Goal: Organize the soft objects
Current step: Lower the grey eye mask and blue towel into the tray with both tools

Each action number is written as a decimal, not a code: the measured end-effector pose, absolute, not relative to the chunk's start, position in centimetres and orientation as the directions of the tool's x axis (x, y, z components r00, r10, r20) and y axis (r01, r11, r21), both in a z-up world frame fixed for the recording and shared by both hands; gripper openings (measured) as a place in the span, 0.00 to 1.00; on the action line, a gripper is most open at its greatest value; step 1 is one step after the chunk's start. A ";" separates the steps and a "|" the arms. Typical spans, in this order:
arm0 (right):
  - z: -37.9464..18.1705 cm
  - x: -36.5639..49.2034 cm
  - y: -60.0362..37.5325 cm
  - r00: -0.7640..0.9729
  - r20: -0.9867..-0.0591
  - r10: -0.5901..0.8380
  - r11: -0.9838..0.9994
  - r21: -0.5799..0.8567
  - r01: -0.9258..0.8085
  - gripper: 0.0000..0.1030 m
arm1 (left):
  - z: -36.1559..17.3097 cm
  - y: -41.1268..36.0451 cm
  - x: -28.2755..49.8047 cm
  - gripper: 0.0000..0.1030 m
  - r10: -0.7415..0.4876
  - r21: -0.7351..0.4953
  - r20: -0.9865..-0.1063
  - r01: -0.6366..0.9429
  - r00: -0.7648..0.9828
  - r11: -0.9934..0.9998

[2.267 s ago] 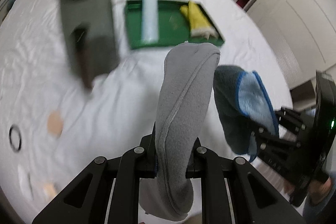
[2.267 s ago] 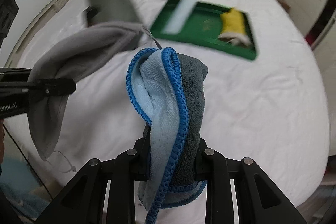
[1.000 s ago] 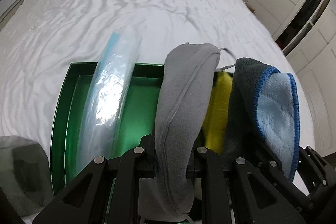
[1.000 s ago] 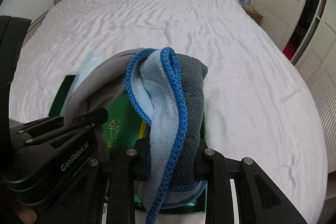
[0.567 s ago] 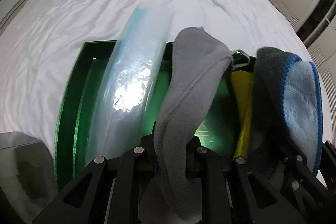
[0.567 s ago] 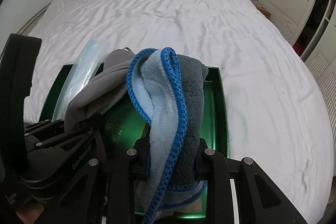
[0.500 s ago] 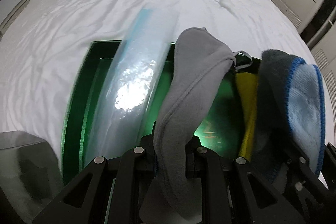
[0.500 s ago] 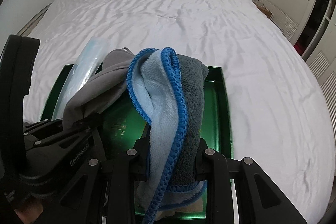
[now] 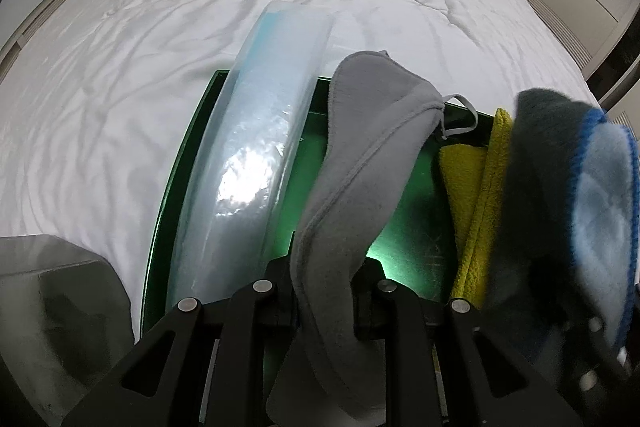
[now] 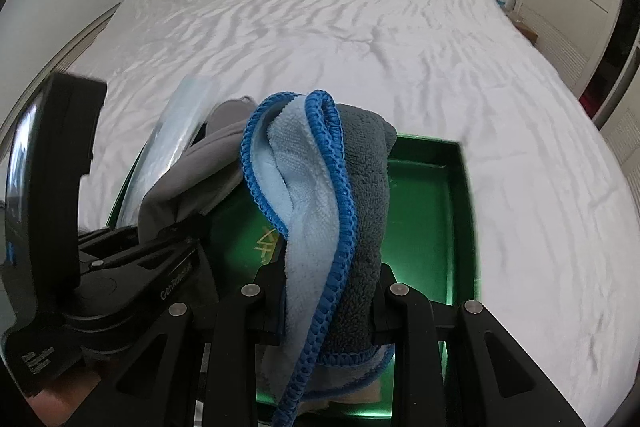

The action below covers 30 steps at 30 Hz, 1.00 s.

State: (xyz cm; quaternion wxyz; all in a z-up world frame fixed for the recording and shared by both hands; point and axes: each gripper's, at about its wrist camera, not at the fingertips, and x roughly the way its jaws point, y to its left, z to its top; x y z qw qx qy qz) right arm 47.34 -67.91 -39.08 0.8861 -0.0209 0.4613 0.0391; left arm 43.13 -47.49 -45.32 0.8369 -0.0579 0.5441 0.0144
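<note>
While both grippers hang over the green tray (image 10: 460, 195) on the white bed (image 10: 360, 27), the left gripper (image 9: 324, 291) clamps a grey pouch (image 9: 360, 163) and the right gripper (image 10: 328, 291) clamps a blue-edged towel (image 10: 320, 195). Open tray floor shows along the right rim. Only the left wrist view shows the yellow cloth (image 9: 472, 195) and the plastic roll's (image 9: 256, 163) full length.

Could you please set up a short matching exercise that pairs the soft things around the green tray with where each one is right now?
Things:
1. grey fleece drawstring pouch
2. dark grey microfibre cloth with blue edging
3. folded yellow towel
4. long clear plastic packet

Places:
A. lying in the green tray, on its right-hand side in the left wrist view
B. clamped in the right gripper
C. lying along the tray's left side, its far end past the rim
D. clamped in the left gripper

Pairs: 1-D, 2-B, 3-A, 4-C
</note>
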 end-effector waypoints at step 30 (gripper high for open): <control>-42.4 49.1 -68.7 0.526 -0.850 -0.002 0.997 -0.044 -0.068 0.26 | -45.2 -47.9 43.5 0.15 -0.020 -0.058 -0.904 -0.076 0.427 0.995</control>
